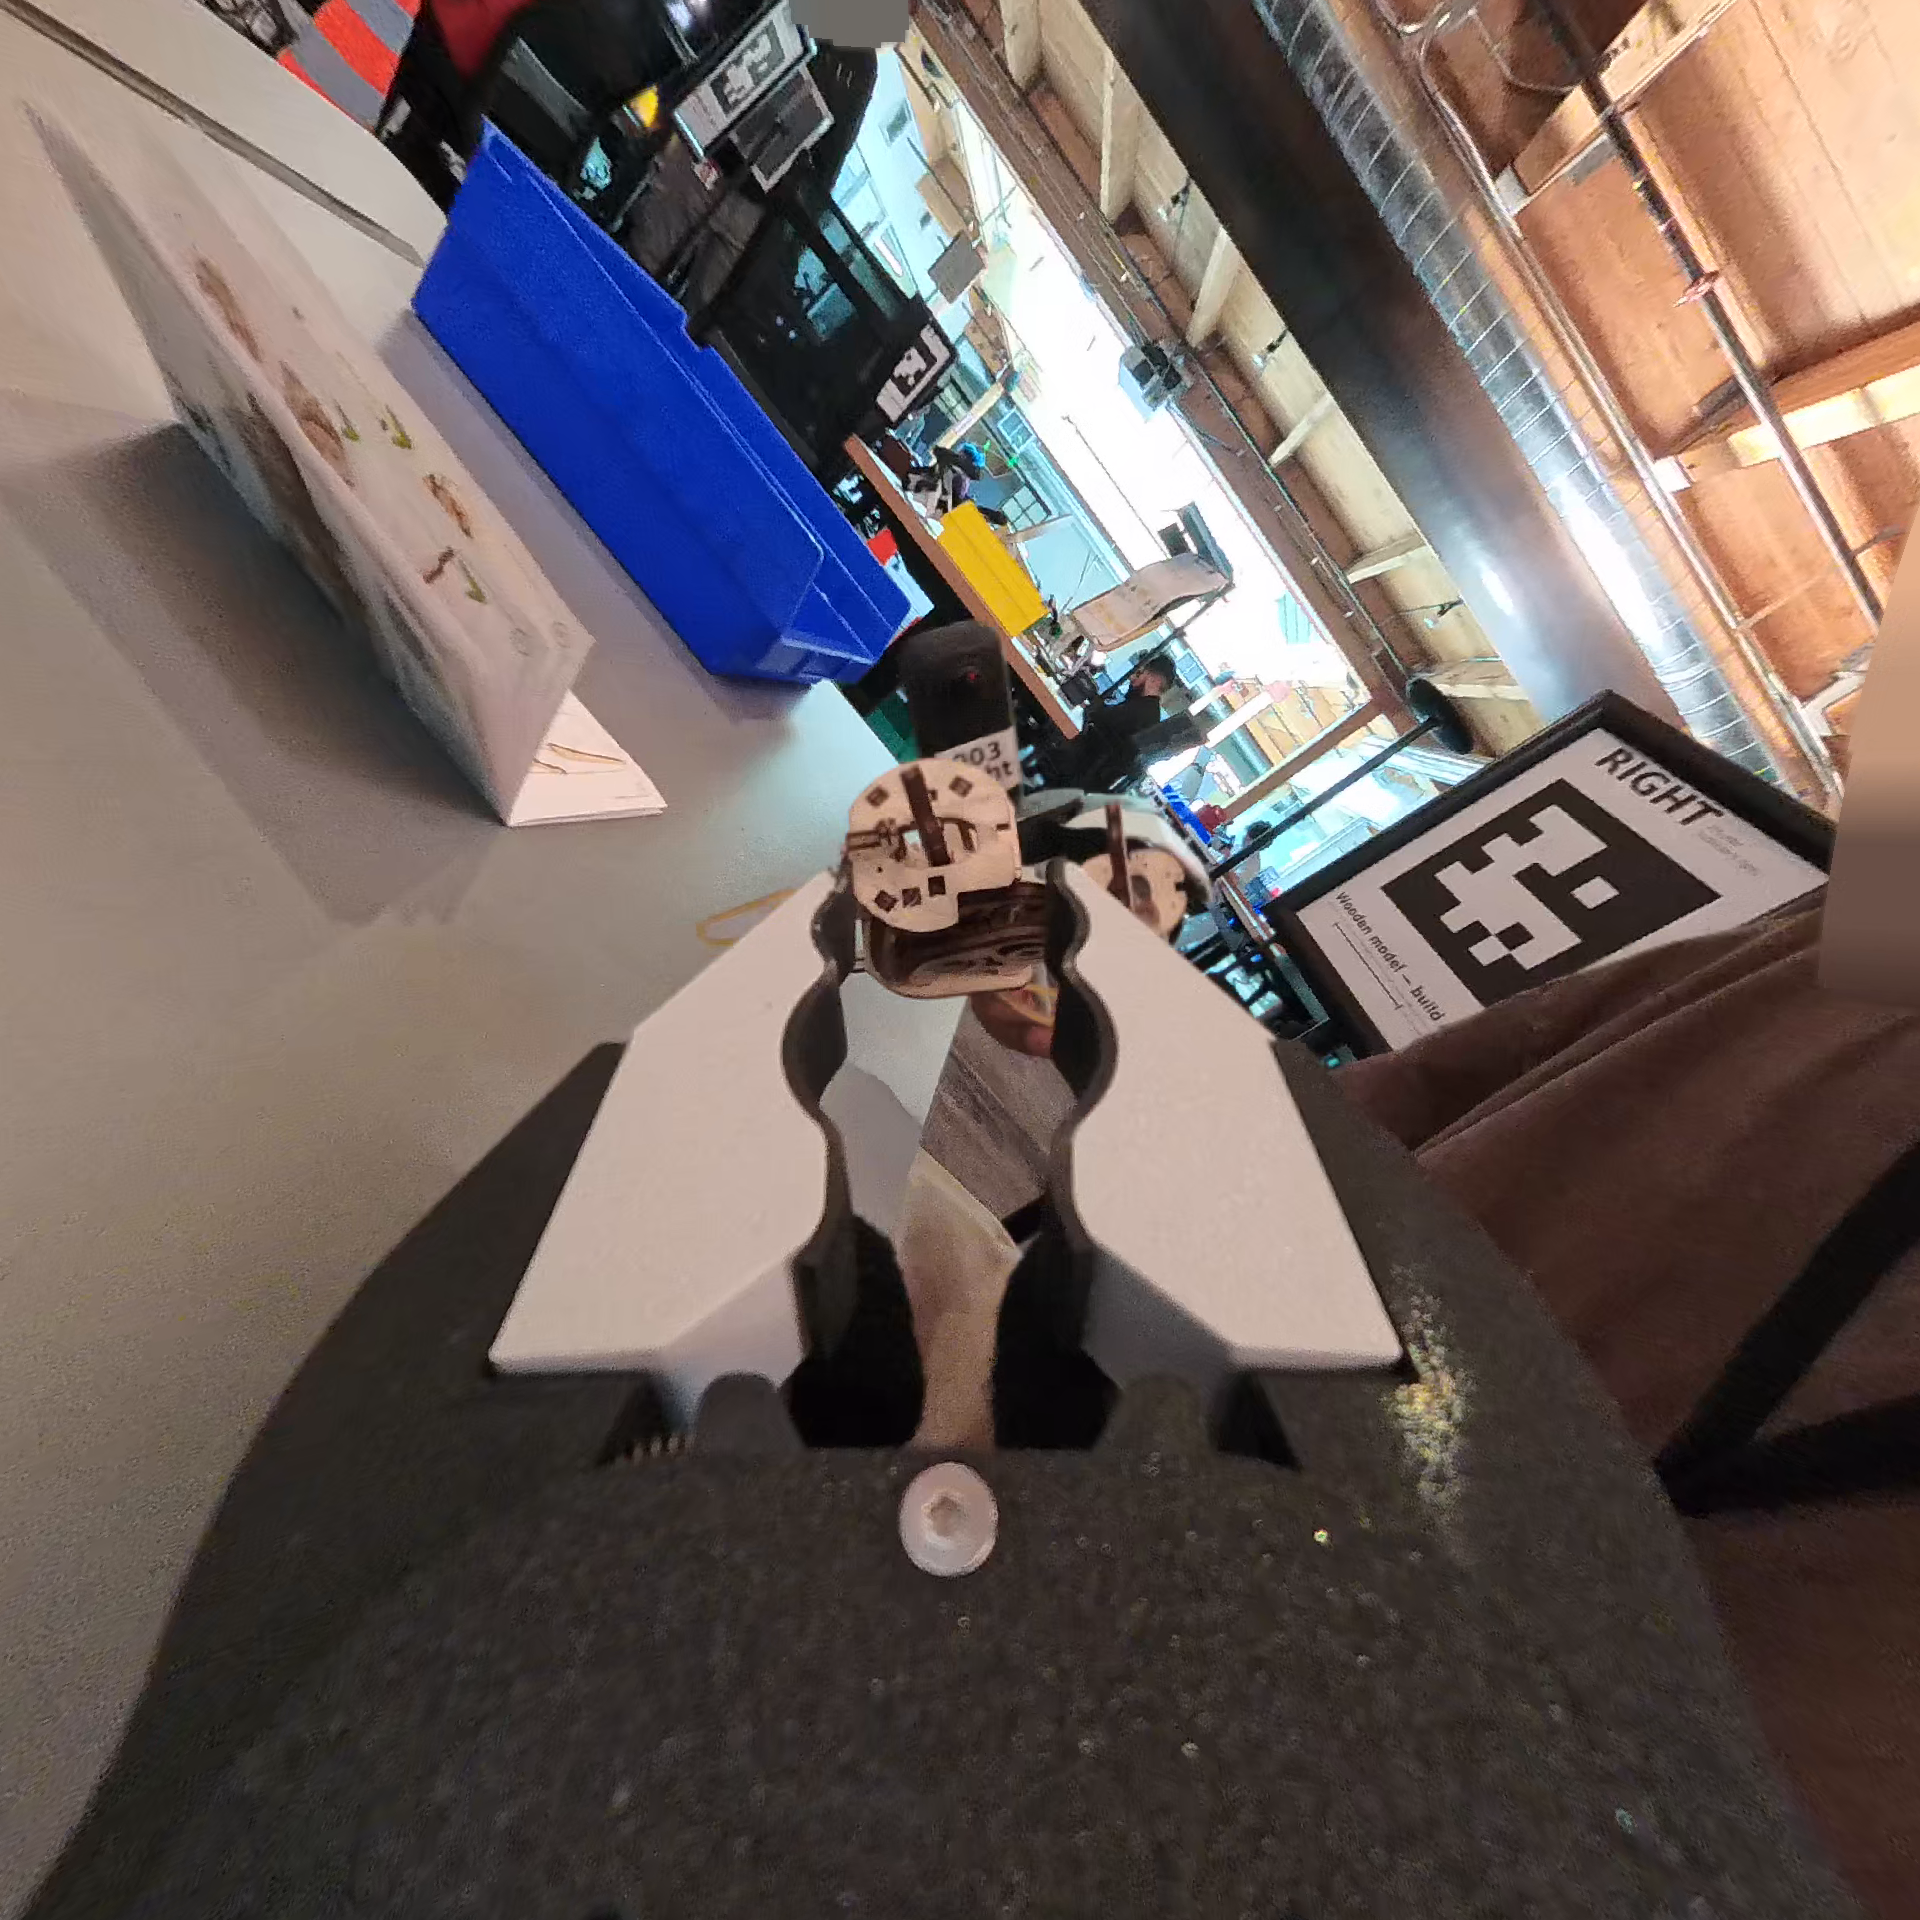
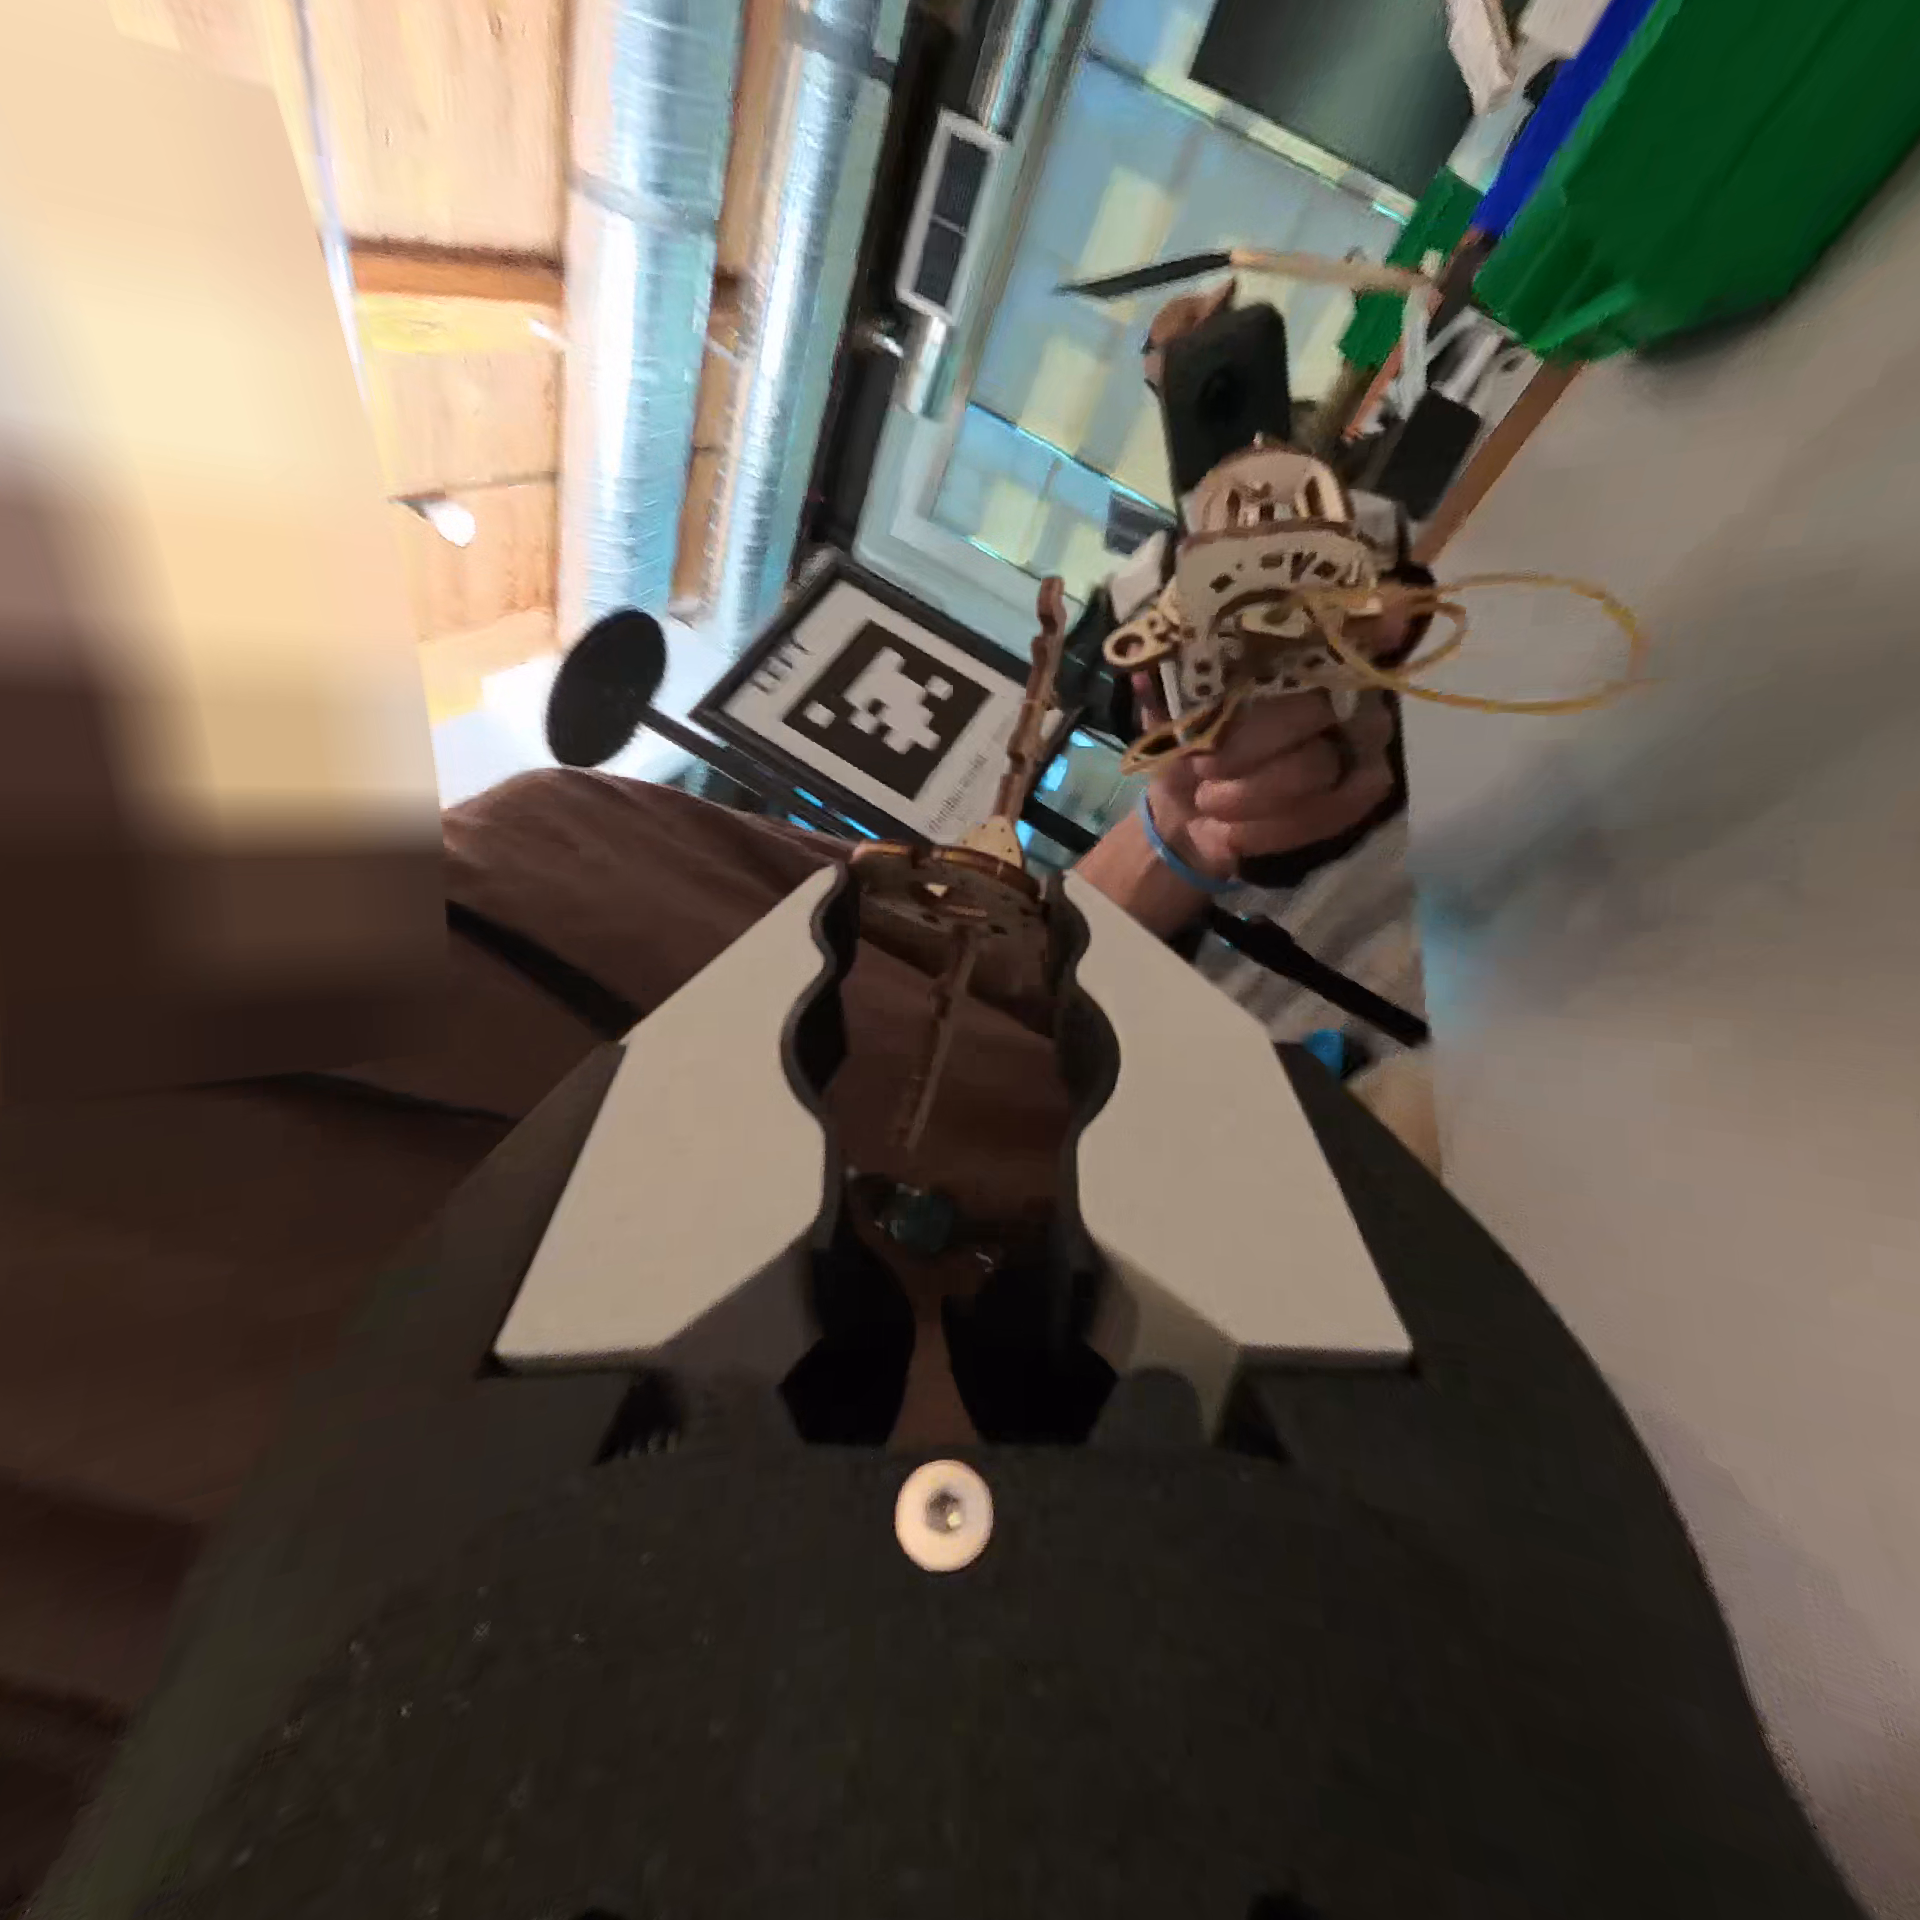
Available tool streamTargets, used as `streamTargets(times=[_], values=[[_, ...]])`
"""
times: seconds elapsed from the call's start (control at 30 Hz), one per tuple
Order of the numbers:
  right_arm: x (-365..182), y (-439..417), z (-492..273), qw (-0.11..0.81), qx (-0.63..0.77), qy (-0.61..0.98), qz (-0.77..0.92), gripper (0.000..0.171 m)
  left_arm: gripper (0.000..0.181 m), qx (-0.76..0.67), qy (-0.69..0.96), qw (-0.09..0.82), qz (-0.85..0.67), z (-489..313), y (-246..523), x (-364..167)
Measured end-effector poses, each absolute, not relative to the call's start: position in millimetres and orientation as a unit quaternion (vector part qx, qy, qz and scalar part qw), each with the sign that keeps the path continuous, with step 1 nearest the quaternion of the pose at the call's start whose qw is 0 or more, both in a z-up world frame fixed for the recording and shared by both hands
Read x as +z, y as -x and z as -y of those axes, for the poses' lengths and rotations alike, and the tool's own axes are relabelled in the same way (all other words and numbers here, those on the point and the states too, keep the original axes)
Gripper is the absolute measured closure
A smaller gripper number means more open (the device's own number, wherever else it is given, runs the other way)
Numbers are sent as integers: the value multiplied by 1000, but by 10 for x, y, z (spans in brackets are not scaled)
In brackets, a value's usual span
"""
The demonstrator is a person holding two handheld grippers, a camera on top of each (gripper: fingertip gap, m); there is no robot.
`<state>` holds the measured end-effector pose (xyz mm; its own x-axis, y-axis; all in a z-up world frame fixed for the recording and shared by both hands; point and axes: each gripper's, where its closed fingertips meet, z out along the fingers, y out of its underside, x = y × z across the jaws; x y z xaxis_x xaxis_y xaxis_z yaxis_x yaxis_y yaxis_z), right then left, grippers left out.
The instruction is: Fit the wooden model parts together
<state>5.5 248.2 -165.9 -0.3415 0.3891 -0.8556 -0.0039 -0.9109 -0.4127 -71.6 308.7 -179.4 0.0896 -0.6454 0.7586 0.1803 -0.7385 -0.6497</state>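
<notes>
Both tools closed on pieces of the wooden model, held in the air above the tabletop [image 1: 208, 1039]. Left tool [image 1: 951, 914] clamped on a wooden sub-assembly [image 1: 935, 873] at the centre of the left wrist view: a pale round disc with small cut-outs, stacked on darker curved plates pinched at the fingertips. Same sub-assembly [image 2: 1268, 603] visible in the upper right of the right wrist view, with thin rubber bands [image 2: 1517, 644] looping loose off its side. Right tool [image 2: 951, 894] clamped on a second wooden part [image 2: 956, 883] at frame centre, with a slender notched rod [image 2: 1039, 707] standing up out of it and a thin shaft running back between the fingers. Probably light, stiff and brittle: thin laser-cut ply, liable to snap at the rod and at the fretwork under side load or a hard squeeze. Best held by the flat stacked plates, across their faces, never by the rod. Rubber bands likely to snag during mating. Folded instruction sheet [image 1: 343, 468] and blue bin [image 1: 644, 436] at upper left of the left wrist view.
</notes>
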Motion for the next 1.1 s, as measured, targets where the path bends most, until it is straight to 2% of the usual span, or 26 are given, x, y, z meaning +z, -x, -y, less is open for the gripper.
streamTargets(times=[0.13, 0.27, 0.47, 0.57, 0.73, 0.83, 1.0, 1.1], values=[[-1701, -15, -2361, 135, 765, 593, 213, 135, 147, -595, 693, 336, -227, -3015, 614, -1900], [-1889, -71, -2373, 149, 716, 645, 222, 135, 147, -473, 713, 392, -338, -2941, 575, -2039], [-1981, -183, -2503, 183, 675, 683, 210, 135, 147, -412, 708, 446, -362, -2979, 641, -1980], [-2324, -194, -2620, 209, 575, 761, 216, 135, 147, -376, 720, 452, -369, -3032, 676, -2041], [-2773, -224, -2684, 248, 348, 845, 323, 135, 147, -241, 731, 473, -428, -3125, 715, -2290], [-3017, -188, -2672, 235, 261, 860, 369, 135, 147, -173, 727, 483, -457, -3153, 717, -2385], [-3036, -77, -2688, 236, 276, 865, 347, 134, 147, -73, 695, 500, -511, -3147, 695, -2458], [-2916, -59, -2677, 243, 322, 853, 331, 117, 147, -34, 667, 523, -530, -3117, 661, -2393]])
